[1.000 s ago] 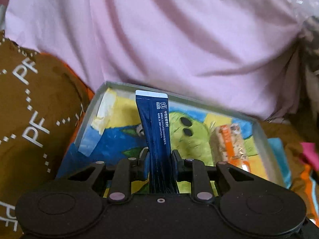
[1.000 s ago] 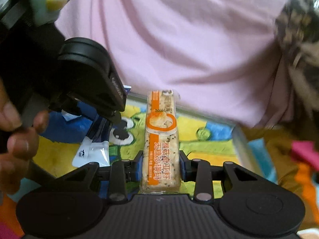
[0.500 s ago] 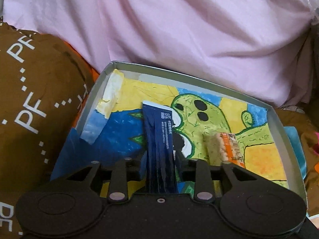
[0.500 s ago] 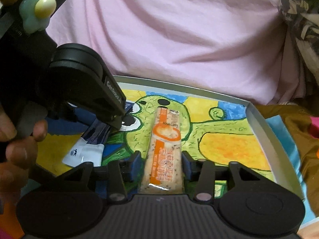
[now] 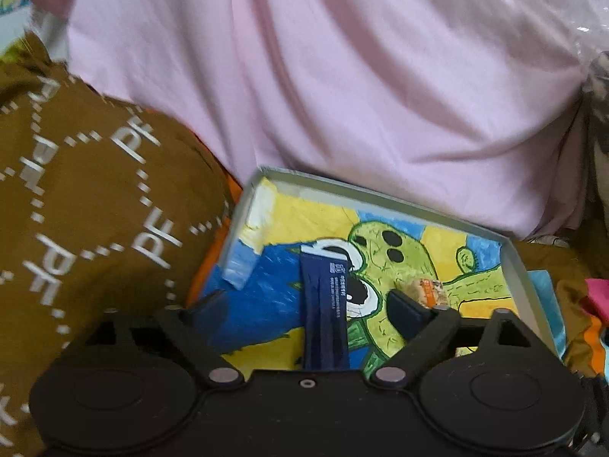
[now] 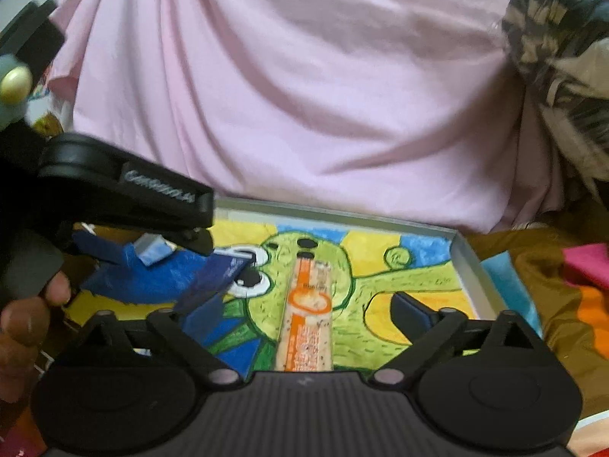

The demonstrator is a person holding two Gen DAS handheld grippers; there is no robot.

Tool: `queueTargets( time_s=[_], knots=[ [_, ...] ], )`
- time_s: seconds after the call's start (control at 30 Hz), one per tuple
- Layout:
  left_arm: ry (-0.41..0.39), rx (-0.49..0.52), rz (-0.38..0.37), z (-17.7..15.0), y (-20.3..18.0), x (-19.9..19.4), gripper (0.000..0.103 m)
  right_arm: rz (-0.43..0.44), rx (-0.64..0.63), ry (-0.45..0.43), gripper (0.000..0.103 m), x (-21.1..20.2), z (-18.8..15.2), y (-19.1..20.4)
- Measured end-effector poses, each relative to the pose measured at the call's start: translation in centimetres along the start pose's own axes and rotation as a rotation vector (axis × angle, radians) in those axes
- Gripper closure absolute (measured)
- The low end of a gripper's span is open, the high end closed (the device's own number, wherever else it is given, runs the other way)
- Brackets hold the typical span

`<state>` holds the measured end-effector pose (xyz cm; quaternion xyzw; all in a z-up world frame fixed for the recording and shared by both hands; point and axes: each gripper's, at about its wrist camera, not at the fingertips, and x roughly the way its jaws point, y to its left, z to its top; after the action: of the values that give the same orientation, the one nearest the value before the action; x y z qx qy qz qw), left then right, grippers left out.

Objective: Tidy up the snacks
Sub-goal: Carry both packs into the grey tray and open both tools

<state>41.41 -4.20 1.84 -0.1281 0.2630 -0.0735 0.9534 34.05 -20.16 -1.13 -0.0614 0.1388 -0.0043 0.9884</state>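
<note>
Now, starting at the left, brown printed fabric (image 5: 95, 205) bunches against the left wall of the shallow box (image 5: 517, 262), whose floor carries a bright cartoon drawing. The left gripper (image 5: 312, 306) has just been opening; its fingers stand wide apart with the dark blue sachet (image 5: 325, 316) between them, touching neither pad and seemingly lying free on the box floor. In the right wrist view the person's hand (image 6: 26, 327) grips that tool at the left edge.

Further right, the right gripper (image 6: 304, 312) has also just been opening, fingers spread clear of the orange-and-white snack bar (image 6: 308, 316), which lies on the drawing near the middle of the box.

Risks, as I judge them: either tool could drag its snack on withdrawal if a finger catches the wrapper, because both packets run back under the tool bodies. The box sits on soft, uneven fabric rather than a desk, so a downward nudge on its rim could tip it and slide the contents. The left tool hovers close over the sachet, so a sideways pull could skew it.

Both snacks lie with their long axes running away from the cameras toward the pink cloth (image 6: 304, 95); the sachet's white-edged end points to the far wall, and in the right wrist view it leans rightward toward the bar.
</note>
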Motion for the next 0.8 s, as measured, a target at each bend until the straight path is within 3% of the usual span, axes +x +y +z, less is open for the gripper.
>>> queueTargets(
  time_s=[0.13,0.4,0.8],
  knots=[
    [-0.066,0.031,0.014,0.2,-0.3,-3.3,0.001,0.004,0.004,-0.033,0.000,-2.1,1.1,-0.3],
    [-0.154,0.042,0.019,0.6,-0.6,-10.4,0.001,0.003,0.033,-0.097,0.000,-7.7,3.5,-0.5],
    [-0.194,0.117,-0.003,-3.0,-1.4,-19.3,0.001,-0.016,0.076,-0.123,0.000,-16.4,3.8,-1.0]
  ],
)
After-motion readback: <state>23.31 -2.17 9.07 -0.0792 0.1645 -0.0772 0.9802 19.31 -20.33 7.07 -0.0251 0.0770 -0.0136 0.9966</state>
